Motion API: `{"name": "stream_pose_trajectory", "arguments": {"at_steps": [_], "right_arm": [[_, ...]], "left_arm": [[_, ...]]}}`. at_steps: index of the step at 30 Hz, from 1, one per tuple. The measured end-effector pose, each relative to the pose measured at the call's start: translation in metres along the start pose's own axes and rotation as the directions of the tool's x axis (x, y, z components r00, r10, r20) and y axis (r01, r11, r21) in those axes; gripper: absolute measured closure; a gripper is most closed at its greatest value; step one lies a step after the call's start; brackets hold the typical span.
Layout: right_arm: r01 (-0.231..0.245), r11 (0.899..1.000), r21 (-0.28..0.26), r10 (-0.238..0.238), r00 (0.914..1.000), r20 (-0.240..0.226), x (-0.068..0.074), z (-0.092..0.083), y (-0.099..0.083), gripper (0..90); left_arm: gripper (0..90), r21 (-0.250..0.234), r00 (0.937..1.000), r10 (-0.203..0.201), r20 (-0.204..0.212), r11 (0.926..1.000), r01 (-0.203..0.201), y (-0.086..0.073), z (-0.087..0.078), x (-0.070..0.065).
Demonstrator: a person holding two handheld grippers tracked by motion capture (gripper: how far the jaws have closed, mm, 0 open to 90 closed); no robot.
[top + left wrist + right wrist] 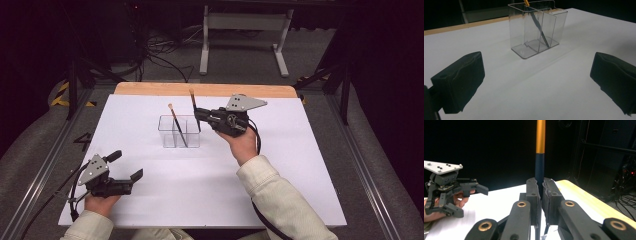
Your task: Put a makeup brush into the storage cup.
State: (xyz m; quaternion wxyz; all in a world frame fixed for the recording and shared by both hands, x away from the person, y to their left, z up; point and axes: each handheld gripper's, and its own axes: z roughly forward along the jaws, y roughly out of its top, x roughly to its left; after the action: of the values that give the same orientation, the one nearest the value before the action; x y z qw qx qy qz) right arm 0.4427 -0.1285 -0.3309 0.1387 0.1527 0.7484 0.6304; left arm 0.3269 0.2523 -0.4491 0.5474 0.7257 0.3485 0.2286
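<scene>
Right tongs (199, 114) clamp a brush (194, 107) upright over the clear organizer (179, 131); left tongs (126, 165) rest wide apart on the white tabletop (280, 165); another brush (176, 122) leans inside.

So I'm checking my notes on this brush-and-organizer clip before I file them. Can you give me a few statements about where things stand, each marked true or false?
1. The right gripper is shut on a brush. True.
2. The left gripper holds a second brush. False: its jaws stand open with nothing between them, low over the white table.
3. One brush already leans inside the clear organizer. True.
4. The held brush lies flat on the table. False: it stands upright in the jaws, above the organizer.
5. The organizer is a single undivided box. False: clear walls split it into compartments.
</scene>
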Motion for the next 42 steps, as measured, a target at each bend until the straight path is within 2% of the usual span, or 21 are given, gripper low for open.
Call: {"name": "stream_pose_trajectory", "arguments": {"at_steps": [14, 23, 38, 42], "right_arm": [[0.010, 1.000, -0.007, -0.010, 0.9999, 0.006, -0.001, 0.018, 0.003, 84.3], [-0.018, 0.999, -0.044, 0.018, 0.9997, 0.014, -0.007, 0.024, -0.002, 84.2], [-0.008, 0.999, -0.047, 0.009, 0.9997, 0.023, -0.011, 0.044, -0.012, 84.2], [-0.018, 0.999, -0.047, 0.020, 0.9995, 0.026, -0.014, 0.049, -0.015, 84.2]], "left_arm": [[0.3, -0.014, 0.9999, -0.008, 0.014, 0.9999, 0.008, 0.001, 0.001, -0.001], [0.2, -0.012, 0.9997, -0.012, 0.022, 0.9999, 0.012, 0.002, 0.003, 0.000], [0.2, -0.013, 0.9998, -0.009, 0.018, 0.9999, 0.010, 0.001, 0.001, -0.001], [0.2, -0.014, 0.9997, -0.015, 0.017, 0.9998, 0.016, 0.001, 0.000, -0.001]]}}
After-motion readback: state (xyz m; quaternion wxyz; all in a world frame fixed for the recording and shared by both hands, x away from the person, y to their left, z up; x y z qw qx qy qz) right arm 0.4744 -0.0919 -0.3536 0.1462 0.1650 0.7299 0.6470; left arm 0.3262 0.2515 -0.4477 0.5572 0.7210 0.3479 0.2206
